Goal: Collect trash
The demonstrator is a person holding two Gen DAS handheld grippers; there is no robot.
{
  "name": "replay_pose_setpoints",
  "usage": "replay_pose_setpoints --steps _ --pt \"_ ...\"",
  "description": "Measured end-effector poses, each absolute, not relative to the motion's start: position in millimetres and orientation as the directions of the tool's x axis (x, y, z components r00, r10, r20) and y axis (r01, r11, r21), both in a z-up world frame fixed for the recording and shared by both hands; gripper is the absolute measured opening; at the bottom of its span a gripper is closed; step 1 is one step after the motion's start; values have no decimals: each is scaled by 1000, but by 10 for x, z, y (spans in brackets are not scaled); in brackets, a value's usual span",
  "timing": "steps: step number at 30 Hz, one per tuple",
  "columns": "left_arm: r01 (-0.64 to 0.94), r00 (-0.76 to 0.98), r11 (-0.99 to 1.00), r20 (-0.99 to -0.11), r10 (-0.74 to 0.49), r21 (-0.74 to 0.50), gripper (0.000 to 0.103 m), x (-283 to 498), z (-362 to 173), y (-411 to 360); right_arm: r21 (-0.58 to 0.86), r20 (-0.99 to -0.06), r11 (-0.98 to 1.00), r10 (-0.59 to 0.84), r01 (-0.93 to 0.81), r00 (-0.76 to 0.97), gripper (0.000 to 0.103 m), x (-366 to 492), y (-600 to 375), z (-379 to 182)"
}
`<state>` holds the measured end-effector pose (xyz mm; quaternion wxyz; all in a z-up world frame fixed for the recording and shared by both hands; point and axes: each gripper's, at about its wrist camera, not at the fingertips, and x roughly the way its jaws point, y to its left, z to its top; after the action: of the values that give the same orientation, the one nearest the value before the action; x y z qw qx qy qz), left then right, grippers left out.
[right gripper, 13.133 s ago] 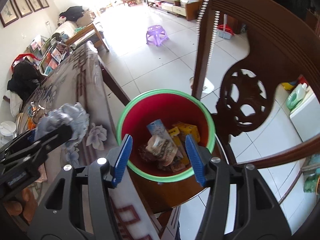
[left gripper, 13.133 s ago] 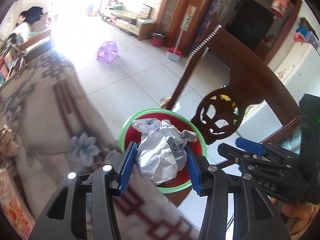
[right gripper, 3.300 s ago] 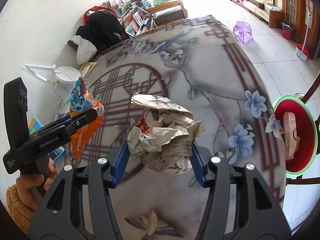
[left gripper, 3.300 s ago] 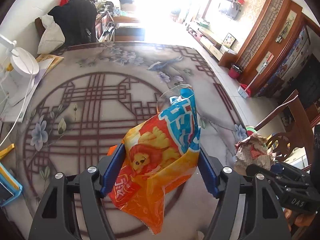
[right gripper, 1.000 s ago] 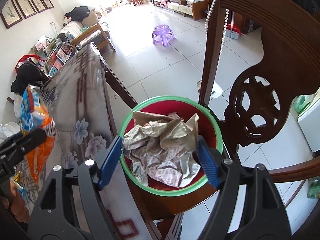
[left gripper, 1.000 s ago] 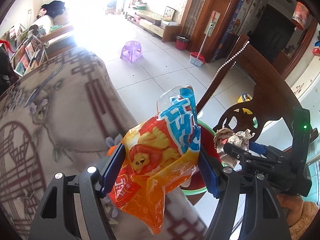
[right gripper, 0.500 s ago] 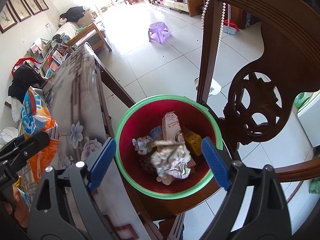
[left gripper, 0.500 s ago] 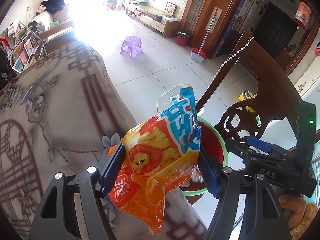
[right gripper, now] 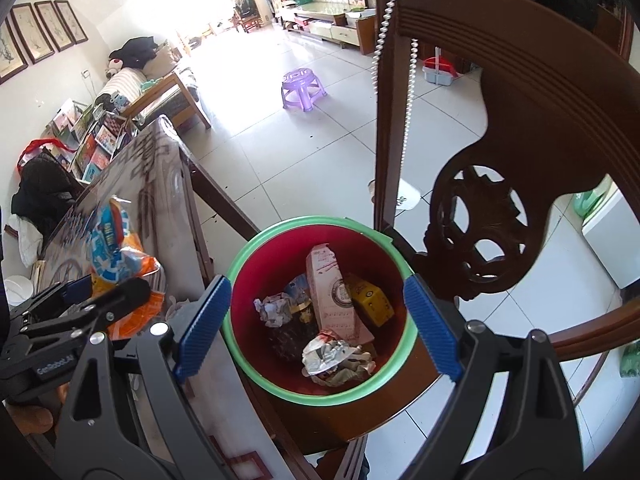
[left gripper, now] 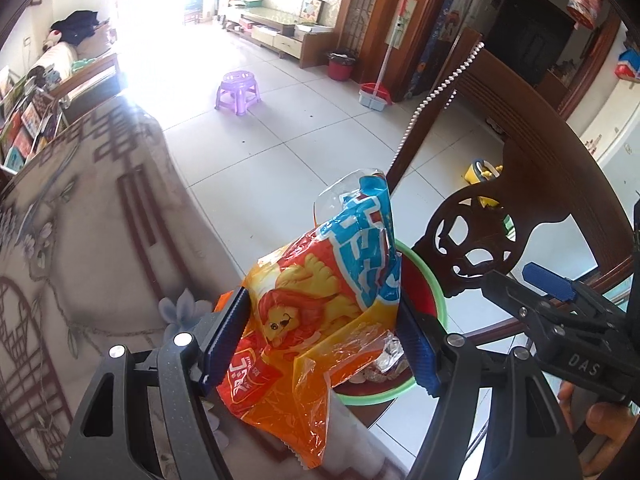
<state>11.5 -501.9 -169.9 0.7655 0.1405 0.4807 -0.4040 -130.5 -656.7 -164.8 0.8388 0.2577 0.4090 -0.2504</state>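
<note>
My left gripper [left gripper: 326, 336] is shut on an orange and blue snack bag [left gripper: 320, 304] and holds it over the table edge, beside the bin. The bag also shows in the right wrist view [right gripper: 116, 252]. The red bin with a green rim [right gripper: 256, 368] sits on the wooden chair seat; its rim shows behind the bag in the left wrist view [left gripper: 436, 292]. My right gripper [right gripper: 320, 328] is open and empty above the bin. In the bin lie a crumpled newspaper ball [right gripper: 336, 356], a pink carton [right gripper: 334, 292], a yellow box [right gripper: 370, 300] and other scraps.
The patterned table [left gripper: 80, 240] is on the left, its edge next to the bin. A carved wooden chair back [right gripper: 520, 160] rises right of the bin, with a bead string [right gripper: 408, 100] hanging on it. A purple stool [left gripper: 238, 92] stands on the tiled floor.
My right gripper opened and the crumpled newspaper ball dropped into the bin. My left gripper moved the snack bag closer to the bin.
</note>
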Motion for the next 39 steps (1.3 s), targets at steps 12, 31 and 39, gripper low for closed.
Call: replay_pose_setpoints --steps 12,31,39 --pt "796 145 573 -860 -490 -192 75 88 -1698 -5431 162 -799 702 -319 694 510 86 -1648 -6587 -1497" --pt "759 236 606 -767 -596 -238 95 -122 -1090 -3947 151 -739 685 -401 713 541 90 -1876 -5743 -1152" --pt "657 485 734 -648 -588 -175 95 -128 -674 -2555 113 -573 744 -493 659 655 98 -1753 -4605 -793"
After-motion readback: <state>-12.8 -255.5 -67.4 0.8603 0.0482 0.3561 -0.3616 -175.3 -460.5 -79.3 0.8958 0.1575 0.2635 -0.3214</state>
